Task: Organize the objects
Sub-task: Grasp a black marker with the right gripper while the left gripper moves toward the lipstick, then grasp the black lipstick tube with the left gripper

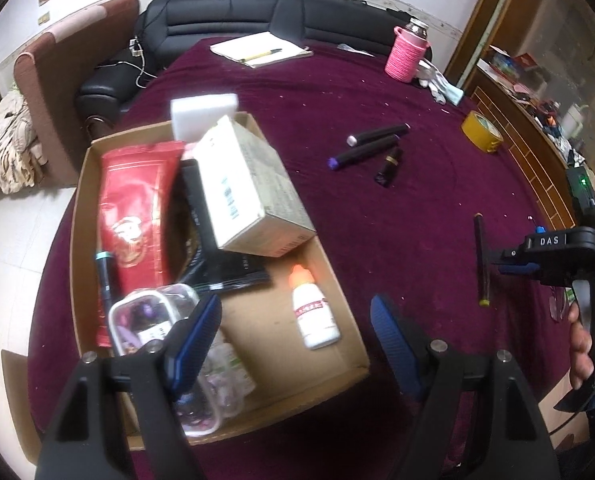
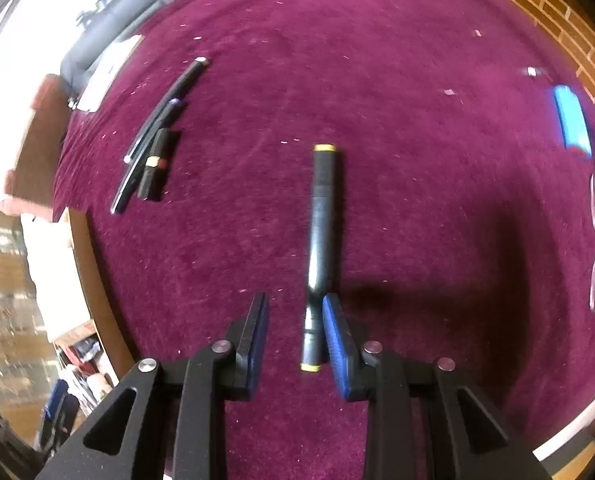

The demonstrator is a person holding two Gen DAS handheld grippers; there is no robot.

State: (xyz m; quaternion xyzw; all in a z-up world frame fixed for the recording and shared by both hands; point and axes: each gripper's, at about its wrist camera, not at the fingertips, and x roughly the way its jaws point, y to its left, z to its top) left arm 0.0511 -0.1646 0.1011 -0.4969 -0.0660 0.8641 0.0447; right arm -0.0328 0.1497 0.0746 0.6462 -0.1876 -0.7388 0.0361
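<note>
Counting three dark pens (image 1: 371,145) clustered on the cloth, one yellow-tipped marker (image 2: 321,248) apart; reading "DAS" on right gripper (image 2: 295,320). Straddling that marker with right jaws parted, ungripped; holding left gripper (image 1: 297,328) wide, empty, over cardboard box (image 1: 349,344).

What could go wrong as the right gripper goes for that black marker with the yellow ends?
The right gripper is open around the marker near one end, off-centre against one finger, so closing may roll it away or leave it dangling. The cardboard box is already crowded, with a tilted carton on top, so dropping the marker in could shift that pile.

Black yellow-tipped marker (image 2: 324,240) lies flat on maroon cloth (image 2: 417,160).
</note>
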